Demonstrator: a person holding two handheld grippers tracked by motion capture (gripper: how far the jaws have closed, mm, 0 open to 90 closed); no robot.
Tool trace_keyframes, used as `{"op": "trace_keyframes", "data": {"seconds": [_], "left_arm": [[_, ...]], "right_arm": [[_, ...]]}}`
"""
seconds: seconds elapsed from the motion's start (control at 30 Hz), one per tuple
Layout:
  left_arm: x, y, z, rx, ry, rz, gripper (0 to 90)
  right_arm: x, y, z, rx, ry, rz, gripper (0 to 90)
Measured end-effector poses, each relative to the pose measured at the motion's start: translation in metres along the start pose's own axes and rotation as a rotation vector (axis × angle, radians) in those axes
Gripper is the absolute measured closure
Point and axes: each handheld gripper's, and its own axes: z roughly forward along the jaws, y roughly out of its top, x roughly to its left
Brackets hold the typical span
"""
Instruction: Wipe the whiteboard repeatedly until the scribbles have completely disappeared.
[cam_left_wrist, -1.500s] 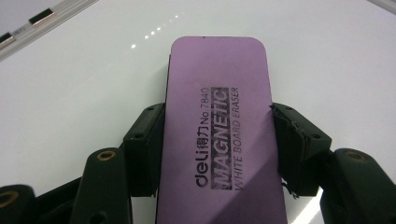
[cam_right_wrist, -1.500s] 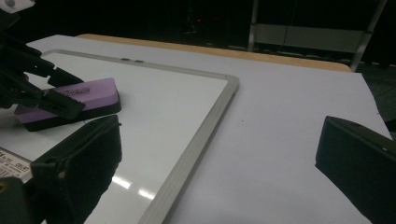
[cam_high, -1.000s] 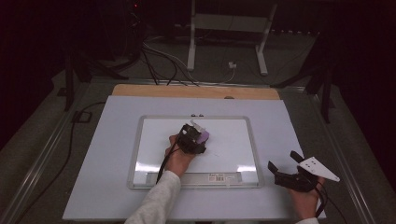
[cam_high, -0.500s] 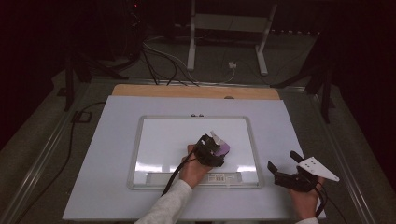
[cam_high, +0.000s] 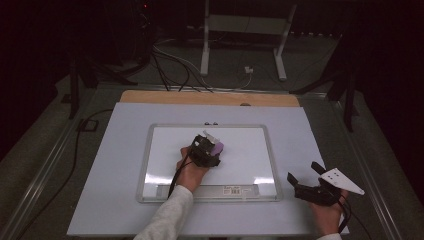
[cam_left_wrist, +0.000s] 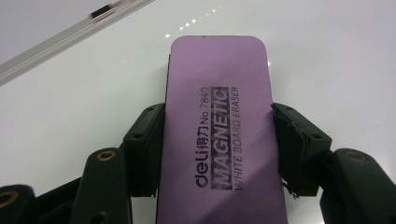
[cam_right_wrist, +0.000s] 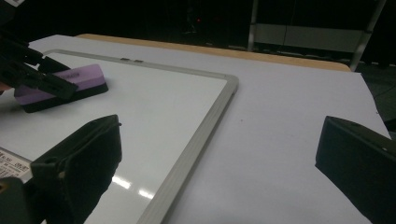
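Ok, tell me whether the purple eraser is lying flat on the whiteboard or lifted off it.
Flat on it: the purple eraser rests its dark underside on the whiteboard, clamped at both sides by the left gripper.

Dim lab or studio, white table (cam_high: 125, 165), floor cables (cam_high: 170, 60), metal stand legs (cam_high: 205, 50), dark surroundings

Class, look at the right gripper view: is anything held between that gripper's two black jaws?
No: the right gripper has its jaws wide apart, with bare table sheet between them.
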Motion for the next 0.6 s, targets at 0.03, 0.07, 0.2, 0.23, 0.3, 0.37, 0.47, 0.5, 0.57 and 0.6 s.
{"op": "trace_keyframes", "data": {"seconds": [0.03,0.07,0.2,0.23,0.3,0.37,0.47,0.5,0.57,0.6], "left_arm": [[0.002,-0.001,0.000,-0.001,0.003,-0.007,41.7],[0.005,-0.002,-0.001,0.000,0.004,-0.013,41.7],[0.015,-0.007,-0.003,-0.001,0.015,-0.044,41.7],[0.018,-0.008,-0.004,0.000,0.018,-0.054,41.7],[0.023,-0.010,-0.005,-0.002,0.027,-0.068,41.7],[0.028,-0.012,-0.005,-0.002,0.036,-0.083,41.7],[0.035,-0.014,-0.006,-0.003,0.049,-0.103,41.7],[0.038,-0.015,-0.007,-0.002,0.051,-0.108,41.7],[0.042,-0.017,-0.007,-0.002,0.058,-0.121,41.7],[0.044,-0.017,-0.007,-0.003,0.064,-0.126,41.7]], "right_arm": [[0.000,0.000,0.000,0.000,0.000,0.001,0.6],[0.000,0.000,0.000,-0.001,0.000,0.002,0.6],[0.000,0.000,-0.001,-0.002,-0.001,0.002,0.6],[0.000,0.000,-0.001,-0.002,-0.001,0.002,0.6],[0.000,0.000,-0.001,-0.003,-0.001,0.003,0.6],[0.000,0.000,-0.001,-0.003,-0.001,0.002,0.6],[0.000,0.000,-0.001,-0.003,-0.001,0.002,0.6],[0.000,0.000,-0.001,-0.003,-0.001,0.002,0.6],[0.000,0.000,-0.001,-0.002,-0.001,0.003,0.6],[0.000,0.000,0.000,-0.001,0.000,0.003,0.6]]}}
